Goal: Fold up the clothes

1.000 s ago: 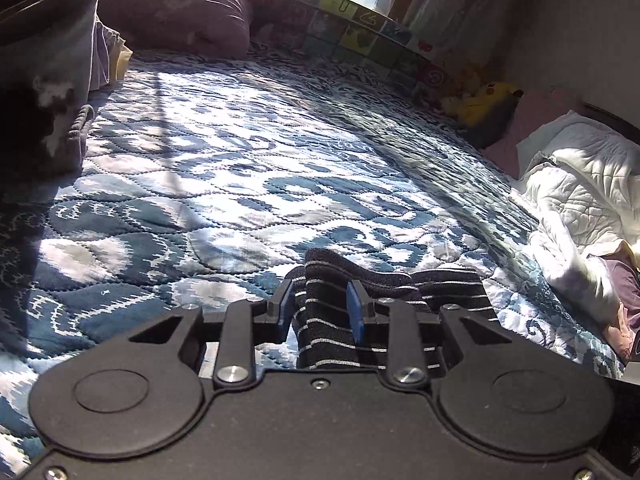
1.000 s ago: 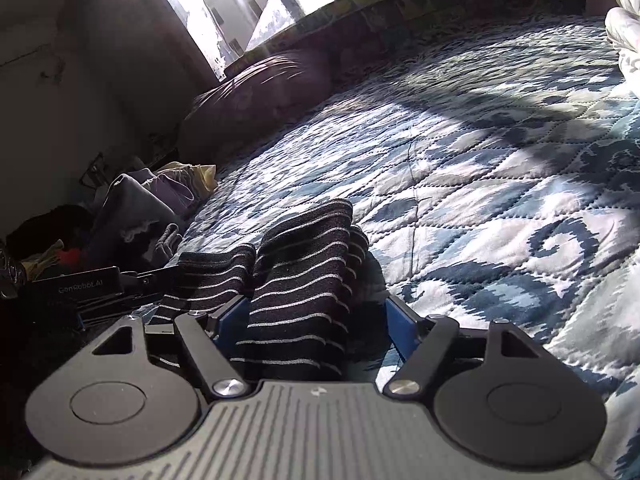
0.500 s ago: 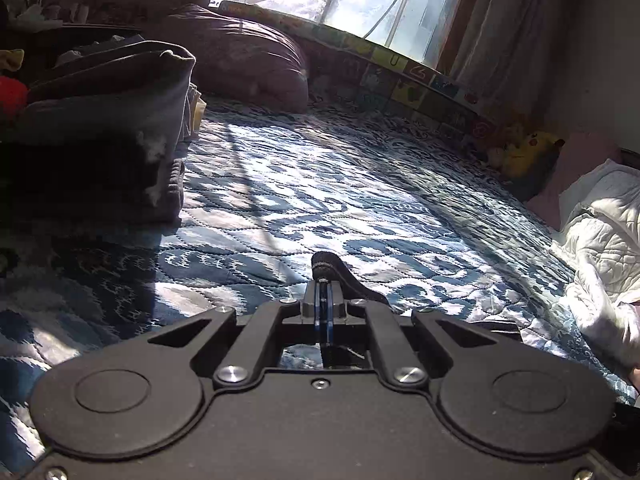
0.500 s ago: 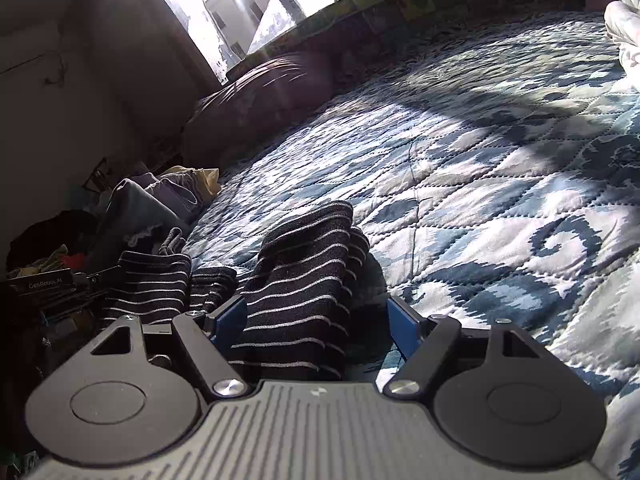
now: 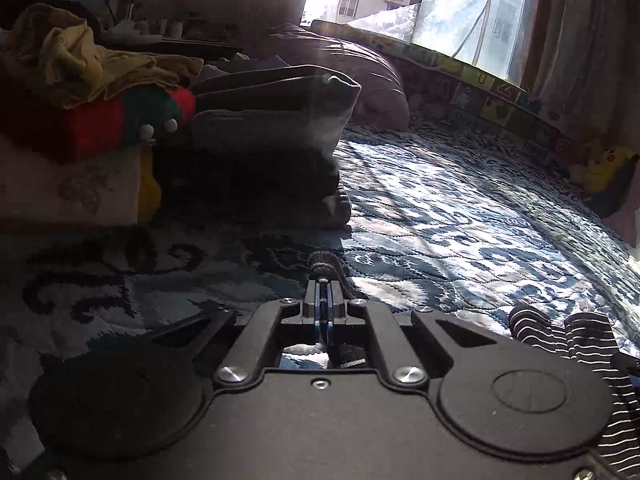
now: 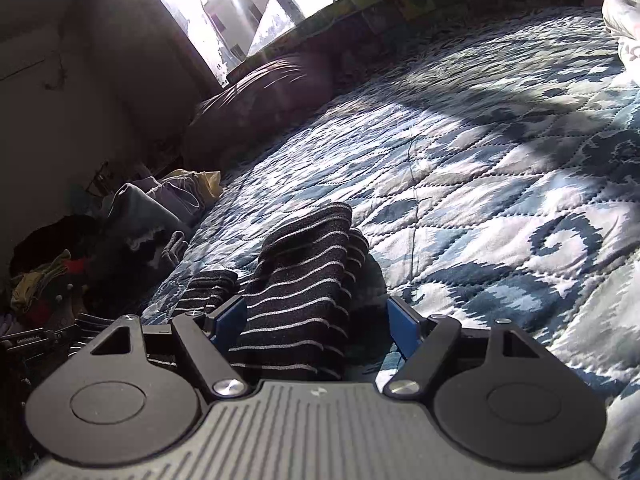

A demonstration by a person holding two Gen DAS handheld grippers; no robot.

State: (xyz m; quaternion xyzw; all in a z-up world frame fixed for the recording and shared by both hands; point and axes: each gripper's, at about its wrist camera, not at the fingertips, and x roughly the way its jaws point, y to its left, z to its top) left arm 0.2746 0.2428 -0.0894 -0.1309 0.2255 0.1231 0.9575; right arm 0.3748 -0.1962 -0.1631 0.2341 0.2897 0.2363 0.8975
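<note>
Left hand-held gripper (image 5: 323,280) pinches the striped garment (image 6: 296,280) — right hand-held gripper (image 6: 316,312) wide around it, on the bed (image 6: 500,184).

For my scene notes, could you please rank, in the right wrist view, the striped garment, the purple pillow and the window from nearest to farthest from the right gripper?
1. Striped garment: lying between the open jaws of the right gripper.
2. Purple pillow: ahead-left, at the far edge of the quilt.
3. Window: beyond the pillow, top of view.
</note>
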